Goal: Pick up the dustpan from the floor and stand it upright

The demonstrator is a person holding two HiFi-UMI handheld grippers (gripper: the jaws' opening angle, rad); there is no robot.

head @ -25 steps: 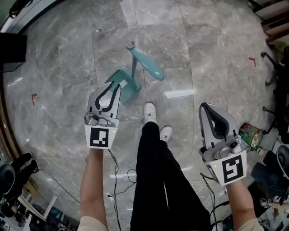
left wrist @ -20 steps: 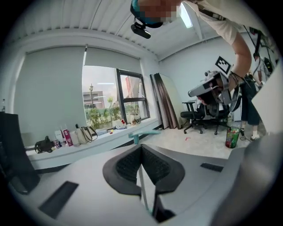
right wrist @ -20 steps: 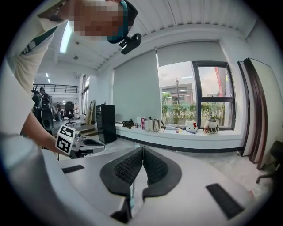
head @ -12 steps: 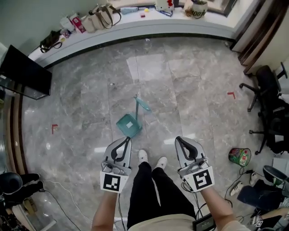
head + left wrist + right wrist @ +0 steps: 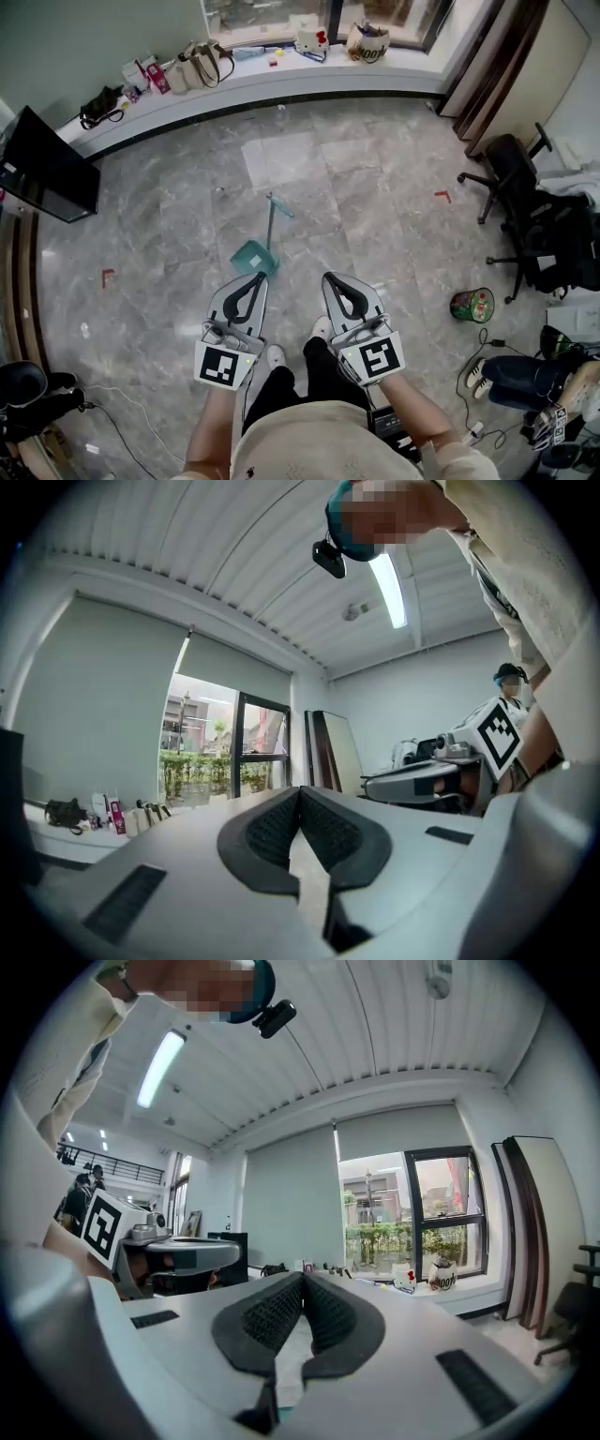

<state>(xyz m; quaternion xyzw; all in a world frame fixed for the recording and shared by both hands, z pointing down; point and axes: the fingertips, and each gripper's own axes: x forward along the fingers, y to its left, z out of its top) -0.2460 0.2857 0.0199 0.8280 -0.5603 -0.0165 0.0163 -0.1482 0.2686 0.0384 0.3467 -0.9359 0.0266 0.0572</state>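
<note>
The teal dustpan [image 5: 253,256] stands on the grey marble floor just ahead of me, its thin handle [image 5: 270,220] rising from the pan, seemingly upright. My left gripper [image 5: 258,278] is shut and empty, its tip just short of the pan in the head view and apart from it. My right gripper [image 5: 330,278] is beside it, also shut and empty. In the left gripper view the left gripper [image 5: 300,794] has its pads pressed together and points at the window wall. The right gripper [image 5: 303,1279] shows the same in its own view. Neither gripper view shows the dustpan.
A black screen [image 5: 47,173] leans at the left. Bags and small items line the window ledge [image 5: 234,84]. Office chairs [image 5: 520,216] and a green bin [image 5: 472,305] are at the right. Cables [image 5: 112,417] lie behind me at the left. My shoes [image 5: 275,356] are under the grippers.
The head view has pulled up and back, so the room now shows. Both grippers have drawn together in front of my body. The dustpan looks smaller and farther off.
</note>
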